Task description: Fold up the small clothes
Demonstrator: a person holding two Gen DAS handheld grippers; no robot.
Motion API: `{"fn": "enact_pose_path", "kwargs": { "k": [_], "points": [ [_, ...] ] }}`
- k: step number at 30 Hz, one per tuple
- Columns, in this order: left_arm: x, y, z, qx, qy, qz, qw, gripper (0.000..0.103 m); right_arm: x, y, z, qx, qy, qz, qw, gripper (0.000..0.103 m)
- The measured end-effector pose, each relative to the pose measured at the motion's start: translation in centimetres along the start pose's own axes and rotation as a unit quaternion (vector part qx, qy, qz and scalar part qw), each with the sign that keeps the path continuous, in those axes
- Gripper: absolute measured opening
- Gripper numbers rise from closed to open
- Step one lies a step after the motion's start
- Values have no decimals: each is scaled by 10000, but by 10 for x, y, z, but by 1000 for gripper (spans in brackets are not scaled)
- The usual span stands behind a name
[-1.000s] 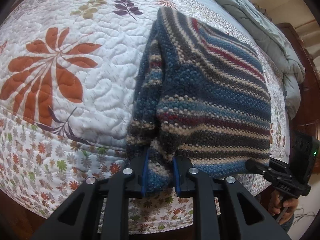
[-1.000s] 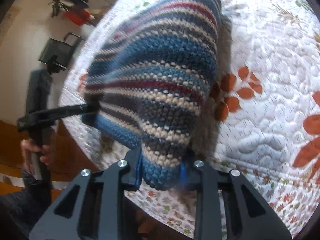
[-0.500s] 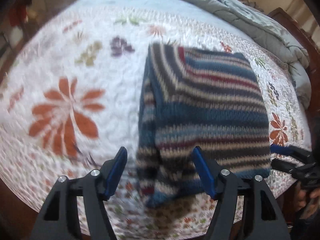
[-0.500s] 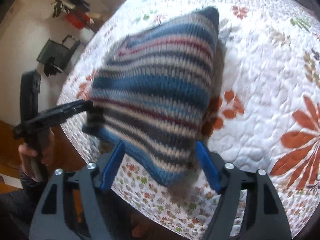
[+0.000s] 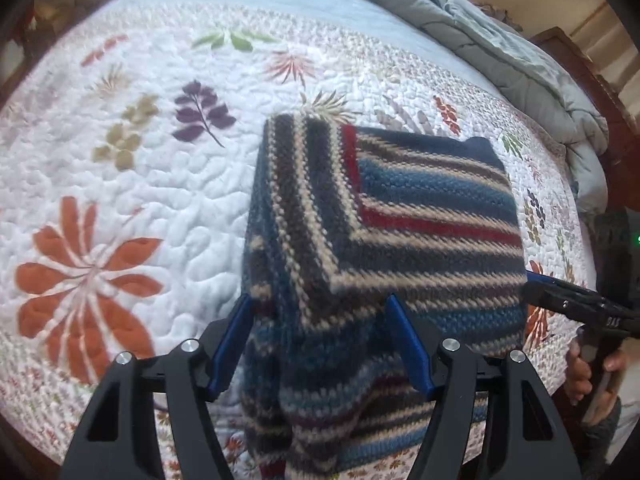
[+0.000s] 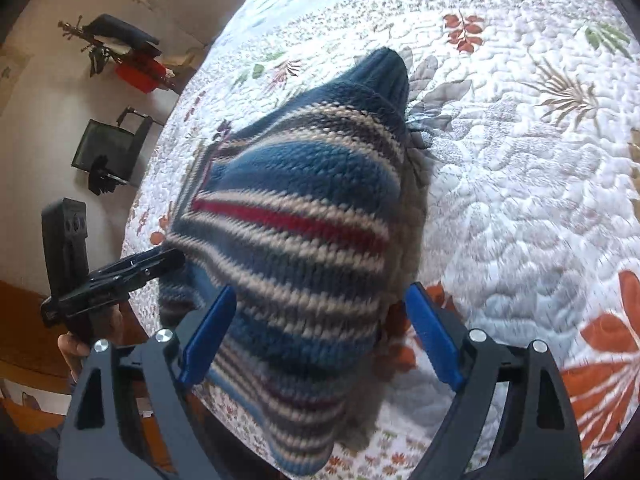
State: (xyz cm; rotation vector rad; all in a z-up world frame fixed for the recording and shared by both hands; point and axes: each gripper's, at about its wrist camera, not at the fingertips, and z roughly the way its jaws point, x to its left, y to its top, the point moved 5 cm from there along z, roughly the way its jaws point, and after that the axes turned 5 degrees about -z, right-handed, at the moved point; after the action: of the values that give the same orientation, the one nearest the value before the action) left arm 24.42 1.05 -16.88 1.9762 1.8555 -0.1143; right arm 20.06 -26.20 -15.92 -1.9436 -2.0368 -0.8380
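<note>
1. Both grippers have let go since a second ago: then each was clamped on the striped knit garment's near hem; their jaws have just been opening.
2. Left gripper (image 5: pixel 320 344): jaws apart, blue pads clear of the cloth; the striped knit garment (image 5: pixel 384 240) lies folded on the quilt (image 5: pixel 120 168), its near edge between and beyond the jaws.
3. Right gripper (image 6: pixel 320 336): jaws wide apart, the garment's near corner between them, pads not pressing.
4. Grey duvet (image 5: pixel 500 40) lies far beyond the jaws.
</note>
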Motion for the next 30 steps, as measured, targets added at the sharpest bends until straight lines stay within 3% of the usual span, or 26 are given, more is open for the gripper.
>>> {"fn": "enact_pose_path", "kwargs": {
  "k": [6, 9, 16, 20, 24, 30],
  "points": [
    [11, 11, 32, 477, -598, -160, 9969, 77, 4, 5, 18, 151, 361, 28, 9992, 89],
    [9, 14, 41, 634, -964, -150, 9932, 86, 5, 5, 26, 223, 539, 110, 9982, 91],
    [4, 15, 51, 753, -1207, -54, 9898, 93, 1, 6, 37, 297, 705, 213, 9968, 93],
    [-5, 11, 49, 681, -824, 122, 9942, 77, 1, 4, 42, 332, 671, 180, 9970, 91],
    [-3, 11, 45, 655, -870, -61, 9940, 50, 6, 3, 37, 230, 499, -24, 9985, 71],
    [-10, 4, 39, 358, -874, -2, 9955, 40, 9, -1, 28, 83, 508, -130, 9986, 60]
  ]
}}
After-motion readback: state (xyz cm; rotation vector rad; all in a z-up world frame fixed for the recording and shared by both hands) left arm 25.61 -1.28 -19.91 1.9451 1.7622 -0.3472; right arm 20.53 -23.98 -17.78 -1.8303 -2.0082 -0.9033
